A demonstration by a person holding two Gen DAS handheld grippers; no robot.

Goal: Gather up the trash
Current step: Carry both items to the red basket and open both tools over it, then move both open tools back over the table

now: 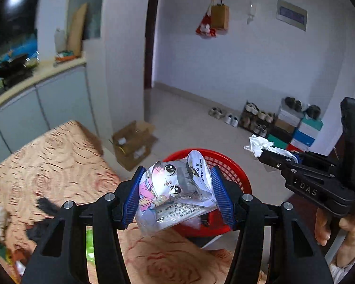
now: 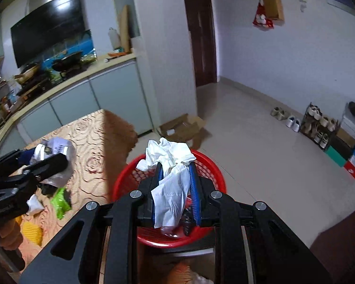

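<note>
My left gripper (image 1: pixel 177 189) is shut on a silver snack wrapper (image 1: pixel 175 196) with a cartoon cat print and holds it in front of the red mesh basket (image 1: pixel 234 168). My right gripper (image 2: pixel 176 191) is shut on a crumpled white tissue (image 2: pixel 170 165) and holds it over the red basket (image 2: pixel 213 172), which has some trash inside. In the left wrist view the right gripper (image 1: pixel 269 152) reaches in from the right with the tissue (image 1: pixel 260 143). In the right wrist view the left gripper (image 2: pixel 56 158) shows at the left with the wrapper (image 2: pixel 59 146).
The table has an orange rose-patterned cloth (image 1: pixel 54 156). Loose trash lies on it: a green wrapper (image 2: pixel 60 201), a yellow piece (image 2: pixel 32 232), a white scrap (image 2: pixel 34 204). An open cardboard box (image 1: pixel 132 142) and shoe racks (image 1: pixel 255 118) stand on the floor beyond.
</note>
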